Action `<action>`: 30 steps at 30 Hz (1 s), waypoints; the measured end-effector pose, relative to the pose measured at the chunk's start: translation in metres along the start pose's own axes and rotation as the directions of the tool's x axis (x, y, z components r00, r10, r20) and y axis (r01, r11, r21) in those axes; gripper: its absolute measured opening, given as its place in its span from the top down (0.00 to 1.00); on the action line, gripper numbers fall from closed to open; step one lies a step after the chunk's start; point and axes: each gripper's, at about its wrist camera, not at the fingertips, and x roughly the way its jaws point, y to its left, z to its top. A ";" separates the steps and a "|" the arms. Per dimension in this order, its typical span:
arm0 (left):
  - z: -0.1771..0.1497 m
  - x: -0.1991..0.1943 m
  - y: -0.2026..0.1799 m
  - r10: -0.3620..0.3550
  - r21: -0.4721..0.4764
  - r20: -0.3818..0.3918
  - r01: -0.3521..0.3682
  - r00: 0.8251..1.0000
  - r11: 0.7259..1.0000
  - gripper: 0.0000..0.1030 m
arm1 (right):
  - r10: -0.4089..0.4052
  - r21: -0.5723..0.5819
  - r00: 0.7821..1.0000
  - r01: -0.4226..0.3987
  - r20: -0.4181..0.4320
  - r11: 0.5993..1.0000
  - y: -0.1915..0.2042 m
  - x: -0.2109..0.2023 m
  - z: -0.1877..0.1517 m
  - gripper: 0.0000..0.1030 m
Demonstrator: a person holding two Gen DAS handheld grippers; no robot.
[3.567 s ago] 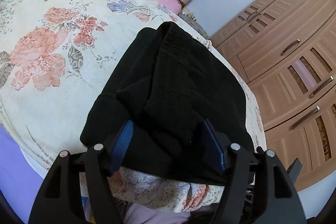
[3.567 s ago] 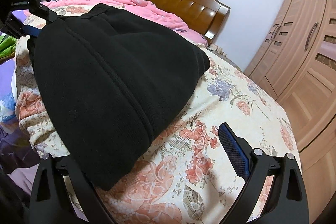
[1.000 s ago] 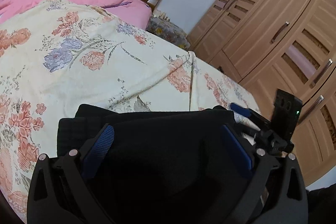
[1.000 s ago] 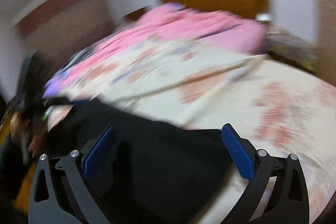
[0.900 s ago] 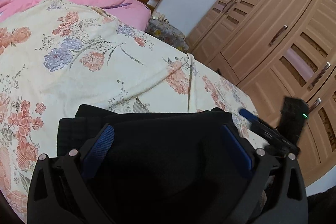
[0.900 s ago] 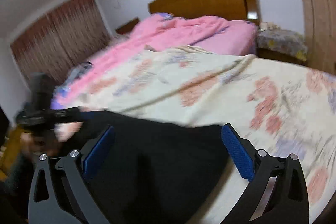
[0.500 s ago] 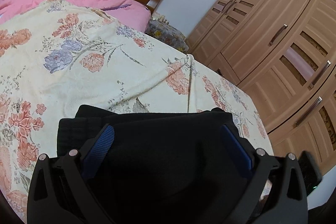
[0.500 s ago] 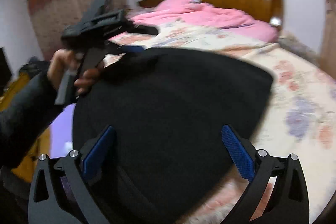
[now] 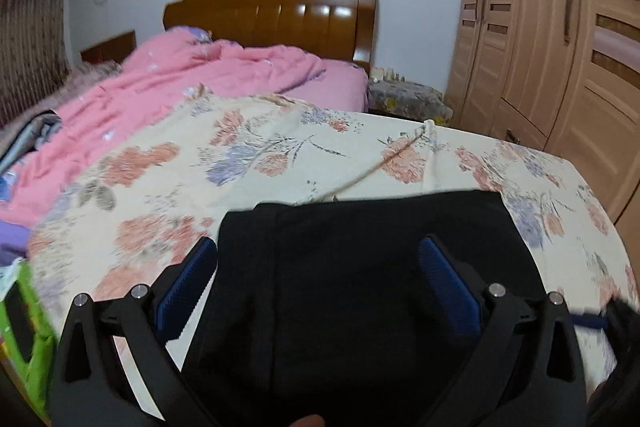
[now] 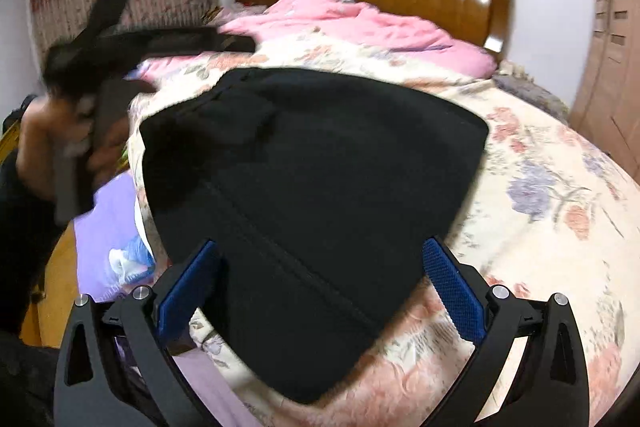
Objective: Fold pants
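Note:
The black pants [image 9: 360,267] lie folded in a compact stack on the floral bedsheet [image 9: 248,163], near the bed's front edge. My left gripper [image 9: 318,267] hovers just over them, open, its blue pads [image 9: 188,287] spread wide with no cloth pinched between them. In the right wrist view the pants [image 10: 320,187] fill the middle. My right gripper [image 10: 320,267] is open above their near corner. The left gripper [image 10: 120,39] shows there as a blurred black shape at upper left, held by a hand [image 10: 104,151]. The right gripper [image 9: 600,319] is a blur at the left view's right edge.
A pink quilt [image 9: 192,87] covers the bed's far half before a wooden headboard [image 9: 280,15]. Wardrobe doors [image 9: 560,47] line the right side. A draped nightstand [image 9: 404,99] stands by the bed. Purple cloth [image 10: 108,223] and a green item [image 9: 32,327] lie off the left edge.
The left gripper has risen and tilted up from the pants, so more of the bed shows. The right gripper steadied facing the folded pants. The pants have not moved.

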 end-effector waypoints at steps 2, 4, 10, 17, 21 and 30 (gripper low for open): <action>-0.015 -0.016 -0.004 0.002 0.019 0.005 -0.002 1.000 1.000 0.02 | -0.014 0.021 1.000 0.014 0.005 1.000 0.003 -0.004 -0.002 0.05; -0.030 -0.023 -0.008 0.000 0.053 -0.016 0.001 1.000 0.999 0.02 | -0.033 0.010 0.999 0.034 -0.005 0.999 0.006 -0.004 -0.004 0.05; -0.073 -0.009 0.001 -0.002 0.058 -0.080 0.007 0.997 0.998 0.02 | -0.002 0.039 0.999 0.004 -0.054 0.999 -0.002 0.016 -0.016 0.04; -0.076 -0.011 0.002 0.011 0.072 -0.077 -0.006 0.997 0.997 0.02 | -0.008 0.045 0.999 0.011 -0.051 0.999 -0.004 0.005 -0.019 0.04; -0.076 -0.011 0.005 0.011 0.071 -0.073 -0.006 0.997 0.997 0.02 | -0.027 0.061 0.999 0.029 -0.040 0.998 -0.004 -0.008 -0.023 0.04; -0.073 -0.007 0.005 0.034 0.061 -0.094 -0.028 0.995 0.998 0.01 | -0.073 0.152 0.997 0.078 -0.037 0.985 -0.018 -0.032 -0.021 0.04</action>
